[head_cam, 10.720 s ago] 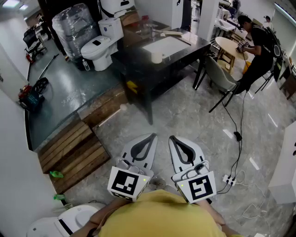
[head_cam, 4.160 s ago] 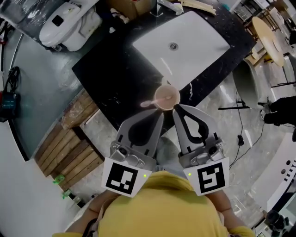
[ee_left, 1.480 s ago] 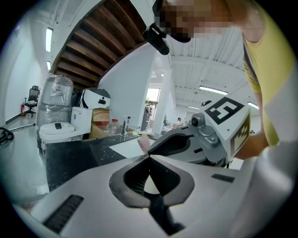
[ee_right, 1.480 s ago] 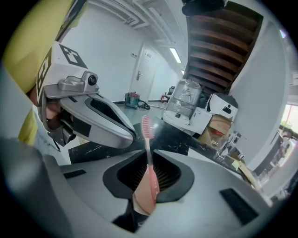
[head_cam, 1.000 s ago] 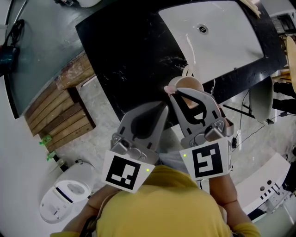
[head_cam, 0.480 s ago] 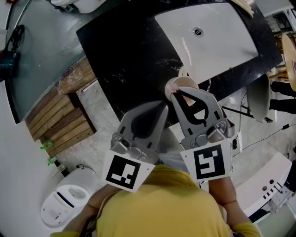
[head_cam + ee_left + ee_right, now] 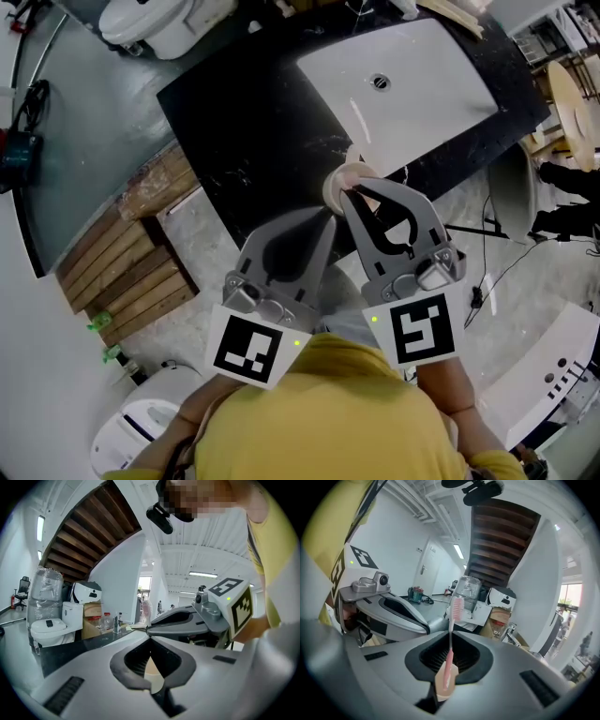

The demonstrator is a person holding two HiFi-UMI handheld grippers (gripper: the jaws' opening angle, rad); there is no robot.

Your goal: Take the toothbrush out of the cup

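Pink toothbrush (image 7: 456, 609) clamped in right tongs (image 7: 450, 633); left tongs (image 7: 149, 638) closed.

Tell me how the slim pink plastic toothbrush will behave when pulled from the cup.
The slim pink plastic toothbrush looks light and fairly stiff; its thin neck may flex. Held by the right gripper at that neck, it could pivot. The small beige cup may tip if the handle drags its rim.

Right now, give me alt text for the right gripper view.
The right gripper is closed on a pink toothbrush, held upright with its bristles on top. Its handle runs down toward a beige cup below the jaws; the left gripper sits at left.
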